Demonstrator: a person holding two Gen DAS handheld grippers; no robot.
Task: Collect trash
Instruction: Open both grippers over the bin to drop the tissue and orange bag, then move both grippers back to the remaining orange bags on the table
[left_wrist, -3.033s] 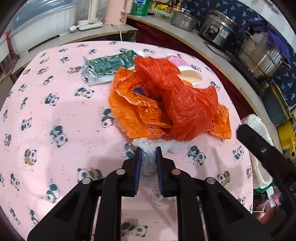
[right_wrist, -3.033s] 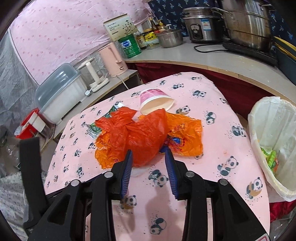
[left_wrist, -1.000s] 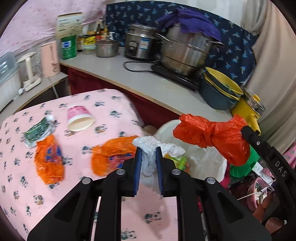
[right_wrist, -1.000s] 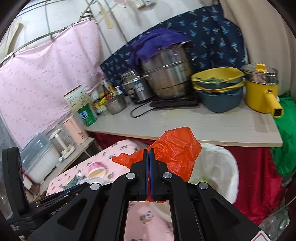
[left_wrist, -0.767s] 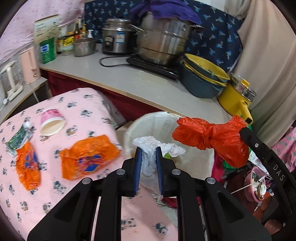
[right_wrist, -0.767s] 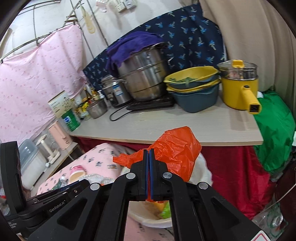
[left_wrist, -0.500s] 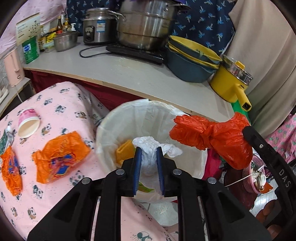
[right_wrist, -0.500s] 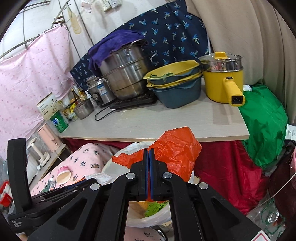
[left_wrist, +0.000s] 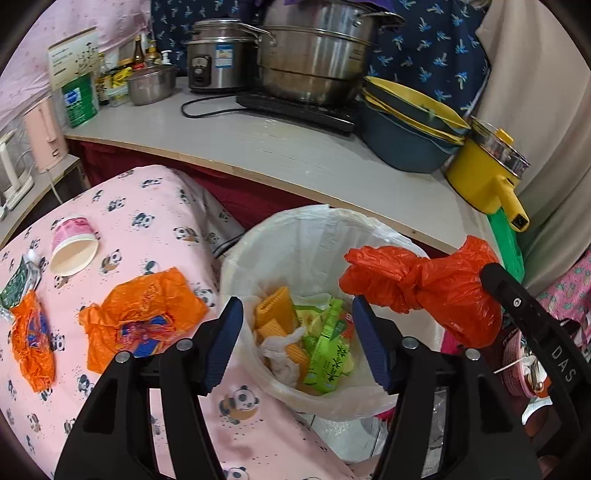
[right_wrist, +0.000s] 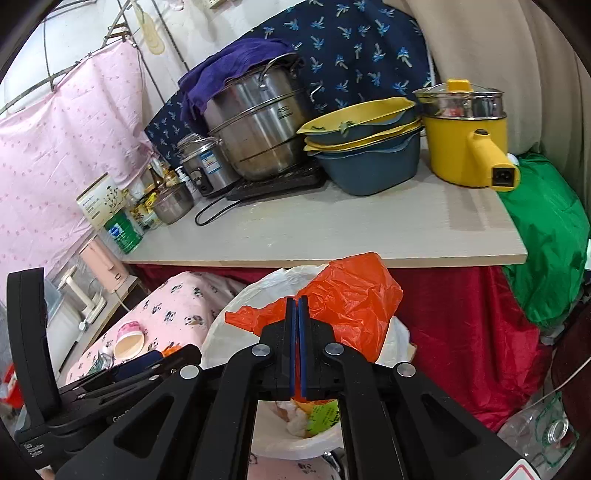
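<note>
My left gripper (left_wrist: 297, 306) hangs over the white-lined trash bin (left_wrist: 236, 266), its jaws opening with nothing between them. A crumpled white tissue (left_wrist: 280, 354) lies inside the bin among green and yellow wrappers. My right gripper (right_wrist: 297, 306) is shut on a knotted orange-red plastic bag (right_wrist: 351, 295), held above the bin's right rim; the same bag (left_wrist: 424, 291) shows in the left wrist view. On the pink panda tablecloth (left_wrist: 155, 206) lie an orange wrapper (left_wrist: 144, 314), a second orange bag (left_wrist: 31, 343), a pink paper cup (left_wrist: 72, 245) on its side and a green packet (left_wrist: 14, 284).
Behind the bin runs a pale counter (left_wrist: 295, 147) with a big steel pot (left_wrist: 314, 62), a rice cooker (left_wrist: 218, 55), stacked blue and yellow basins (left_wrist: 406, 129) and a yellow pot (left_wrist: 487, 173). A green bag (right_wrist: 546, 236) sits right of the counter.
Both grippers swung from the table to above the bin. The left jaws opened and the white tissue dropped into the bin. The right gripper kept hold of the orange-red bag.
</note>
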